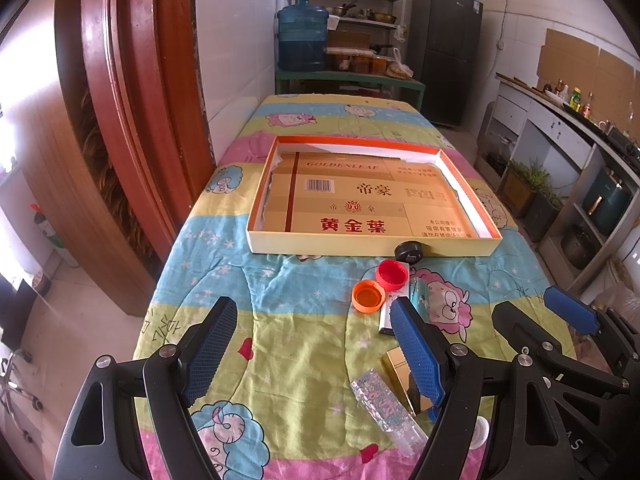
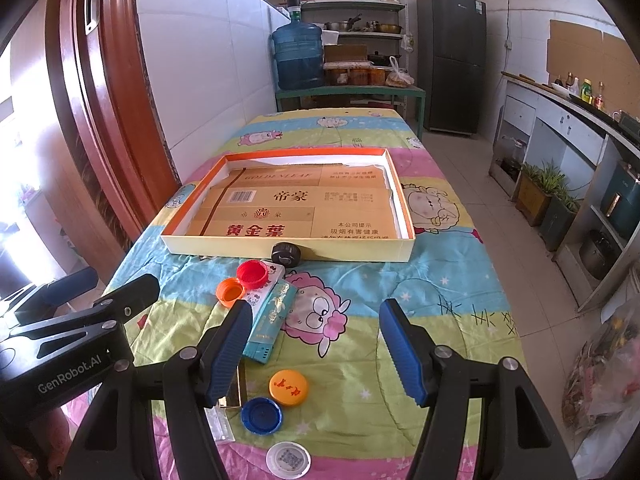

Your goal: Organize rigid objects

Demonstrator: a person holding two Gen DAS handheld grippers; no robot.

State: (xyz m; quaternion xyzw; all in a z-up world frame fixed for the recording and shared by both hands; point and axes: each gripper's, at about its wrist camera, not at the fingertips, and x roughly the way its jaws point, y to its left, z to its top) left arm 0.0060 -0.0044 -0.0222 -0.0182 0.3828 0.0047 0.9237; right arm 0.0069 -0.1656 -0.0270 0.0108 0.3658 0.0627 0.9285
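Left wrist cam: the left gripper [image 1: 316,356] hangs spread wide with nothing in it, over the cartoon quilt [image 1: 280,320]; the shallow box tray [image 1: 372,246] sits further back, black cap [image 1: 409,251] touching its front wall, red cap [image 1: 392,274] and orange cap [image 1: 368,296] just nearer. Right wrist cam: the right gripper [image 2: 316,354] is wide too and empty, with a yellow cap [image 2: 288,387] and blue cap [image 2: 262,415] lying between its fingers, a teal pack [image 2: 272,322] beside the left finger.

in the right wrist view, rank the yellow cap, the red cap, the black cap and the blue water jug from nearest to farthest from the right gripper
From the right gripper:
1. Yellow cap, on the cloth between the fingers.
2. Red cap, ahead and left.
3. Black cap, against the tray's near wall.
4. Blue water jug, beyond the table's far end.
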